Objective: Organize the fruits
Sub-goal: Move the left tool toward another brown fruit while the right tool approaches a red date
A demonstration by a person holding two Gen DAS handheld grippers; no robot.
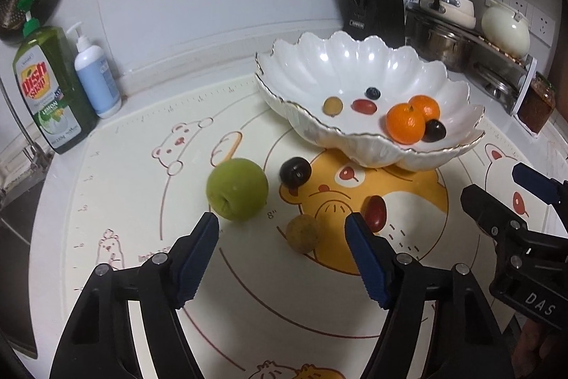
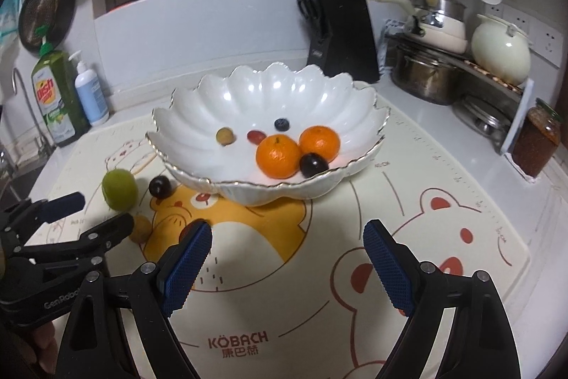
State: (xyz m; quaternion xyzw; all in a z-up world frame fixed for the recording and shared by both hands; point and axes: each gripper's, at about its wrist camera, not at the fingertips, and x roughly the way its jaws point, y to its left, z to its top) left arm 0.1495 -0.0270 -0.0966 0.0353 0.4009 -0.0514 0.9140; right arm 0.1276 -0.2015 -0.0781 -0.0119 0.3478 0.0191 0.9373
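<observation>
Green apple [image 1: 237, 189] is sitting just beyond my released left gripper [image 1: 282, 222] (right gripper [image 2: 287, 237] is gaping too); I am risking rolling it into the dark plum [image 1: 295, 170].

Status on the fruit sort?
Left gripper and right gripper open, empty. Green fruit, dark plum, two small fruits on mat; six in bowl. Nothing blocking.

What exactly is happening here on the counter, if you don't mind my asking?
A person holding two grippers is sorting fruit into the white scalloped bowl. Both the left gripper and right gripper hover open and empty. Two oranges and several small fruits are in the bowl; the green apple and three small fruits remain on the mat.
</observation>
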